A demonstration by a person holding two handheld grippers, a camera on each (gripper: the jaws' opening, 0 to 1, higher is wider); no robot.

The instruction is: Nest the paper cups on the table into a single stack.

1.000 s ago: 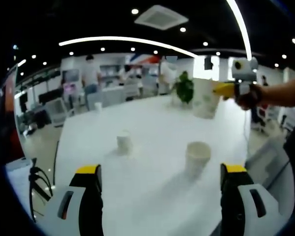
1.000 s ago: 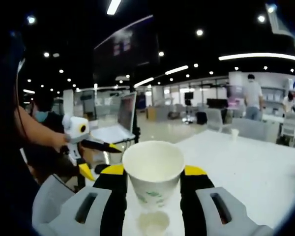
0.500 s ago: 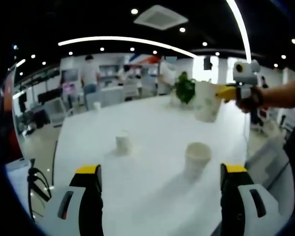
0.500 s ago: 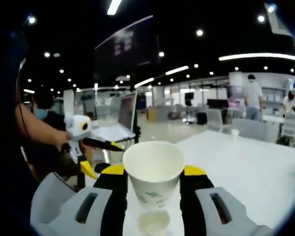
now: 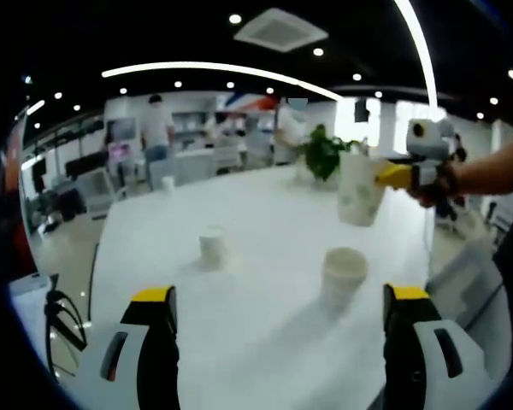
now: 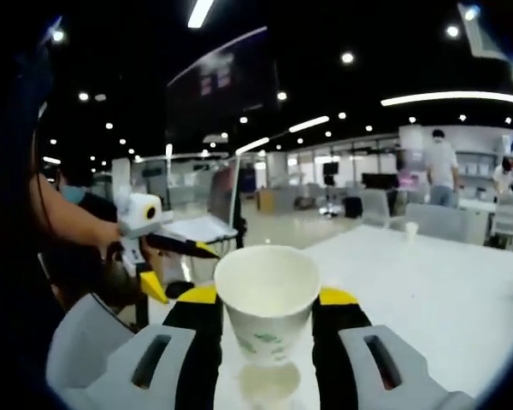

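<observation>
Broadly, a wide white counter (image 5: 265, 213) is seen stretching away, with bare surface around the cups and its near right edge falling off close to the nearer cup. A potted plant (image 5: 322, 154) stands toward the far side. The right tool (image 6: 266, 312) is closed on a paper cup (image 6: 267, 303), held upright in the air between its yellow-tipped jaws; in the left gripper view that same held cup (image 5: 358, 190) is seen raised above the counter. The left tool (image 5: 278, 320) is spread wide and holds nothing. Two cups rest on the counter: a nearer cup (image 5: 343, 275) and a smaller-looking farther cup (image 5: 211, 247), well apart. The carrying step is judged to be in hand; next, the held cup must be lined up over the nearer cup and lowered straight in.
</observation>
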